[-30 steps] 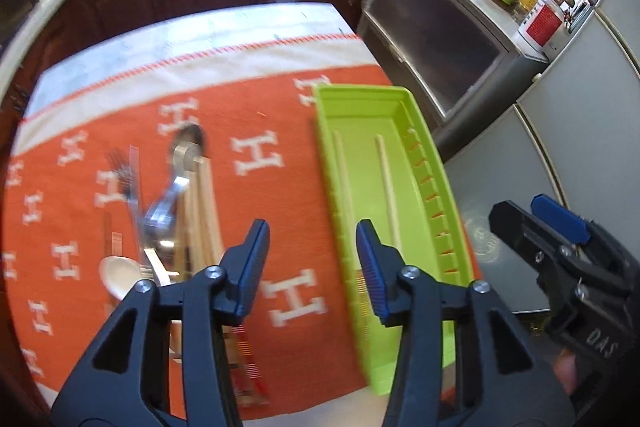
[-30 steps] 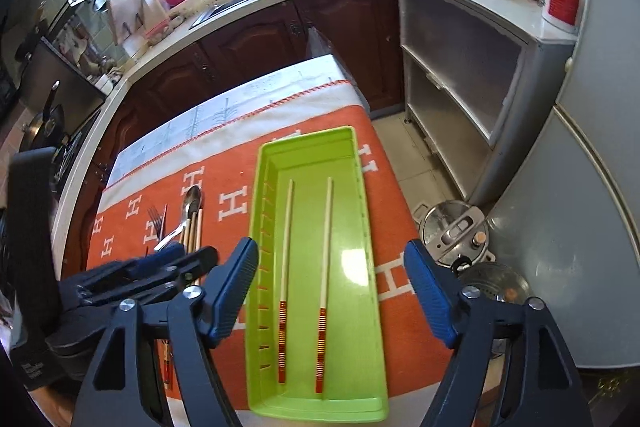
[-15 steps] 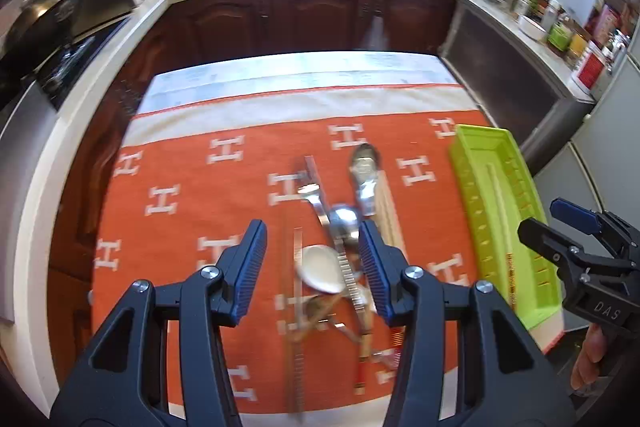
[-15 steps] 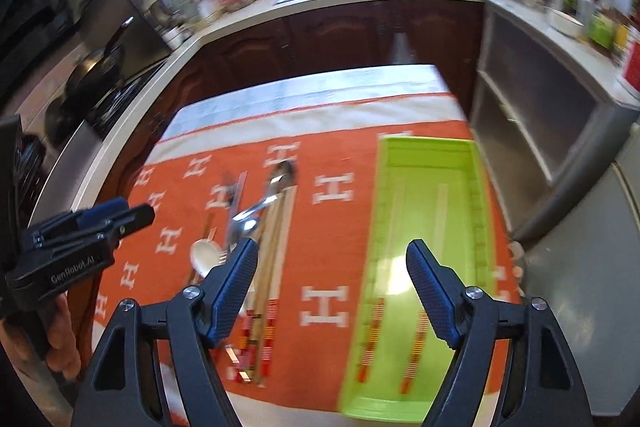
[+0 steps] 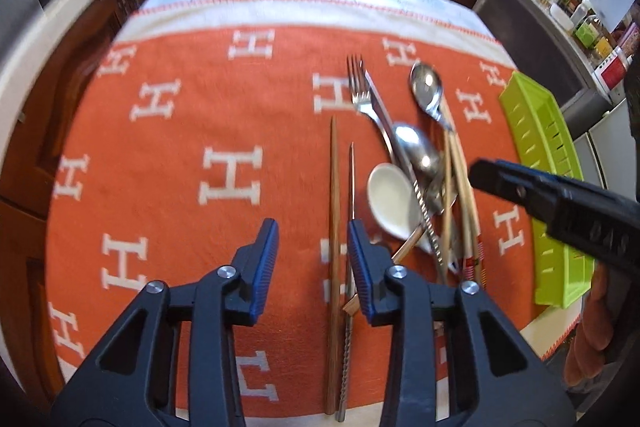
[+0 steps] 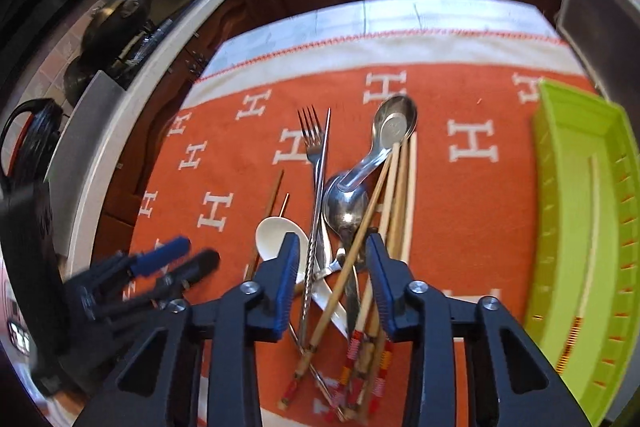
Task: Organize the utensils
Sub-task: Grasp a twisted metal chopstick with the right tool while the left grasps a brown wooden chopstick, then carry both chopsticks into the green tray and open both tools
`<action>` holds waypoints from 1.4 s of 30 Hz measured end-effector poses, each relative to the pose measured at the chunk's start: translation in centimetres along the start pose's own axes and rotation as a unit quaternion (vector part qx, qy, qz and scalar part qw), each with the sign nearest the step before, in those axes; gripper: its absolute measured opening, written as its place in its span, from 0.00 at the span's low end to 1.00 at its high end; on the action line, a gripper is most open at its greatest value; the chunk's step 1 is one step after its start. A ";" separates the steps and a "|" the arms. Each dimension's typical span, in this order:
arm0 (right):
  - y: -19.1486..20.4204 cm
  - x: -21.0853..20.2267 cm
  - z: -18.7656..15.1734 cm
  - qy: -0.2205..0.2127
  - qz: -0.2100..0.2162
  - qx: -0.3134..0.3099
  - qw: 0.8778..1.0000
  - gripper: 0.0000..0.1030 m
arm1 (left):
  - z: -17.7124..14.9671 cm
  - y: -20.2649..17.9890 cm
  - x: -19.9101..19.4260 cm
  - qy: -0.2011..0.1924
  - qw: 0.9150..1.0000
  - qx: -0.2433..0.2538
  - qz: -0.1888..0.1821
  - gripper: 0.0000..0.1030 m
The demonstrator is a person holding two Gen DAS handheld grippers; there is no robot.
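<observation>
Now both narrowed: right hand-held gripper (image 6: 331, 281) open over the chopsticks (image 6: 394, 203), left hand-held gripper (image 5: 312, 259) open, empty; pinch one chopstick, not the pile.

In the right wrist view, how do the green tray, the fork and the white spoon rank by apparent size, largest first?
1. green tray, by far the largest, though the frame edge cuts it off.
2. fork, long and thin.
3. white spoon, partly hidden behind the right gripper; it lies nearer the camera than the fork's tines, so its true size is unsure.
</observation>
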State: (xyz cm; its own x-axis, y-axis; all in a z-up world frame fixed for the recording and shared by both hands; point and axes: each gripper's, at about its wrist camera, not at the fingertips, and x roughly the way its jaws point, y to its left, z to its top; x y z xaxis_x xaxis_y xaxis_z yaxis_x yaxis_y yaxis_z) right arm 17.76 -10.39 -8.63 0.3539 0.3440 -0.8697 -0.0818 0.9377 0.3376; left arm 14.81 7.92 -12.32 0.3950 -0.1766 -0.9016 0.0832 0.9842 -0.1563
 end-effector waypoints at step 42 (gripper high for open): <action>-1.5 1.5 -0.9 0.020 0.064 0.040 0.997 0.06 | -0.5 0.9 0.9 0.013 0.999 -0.035 -0.033 0.04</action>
State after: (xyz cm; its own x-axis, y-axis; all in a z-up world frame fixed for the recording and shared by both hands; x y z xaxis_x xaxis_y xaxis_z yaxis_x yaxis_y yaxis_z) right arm 17.61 -11.25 -10.80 0.3079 0.4638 -0.8307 -0.0489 0.8797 0.4730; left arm 14.77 8.69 -13.44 0.3668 -0.2415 -0.8984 0.0439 0.9691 -0.2426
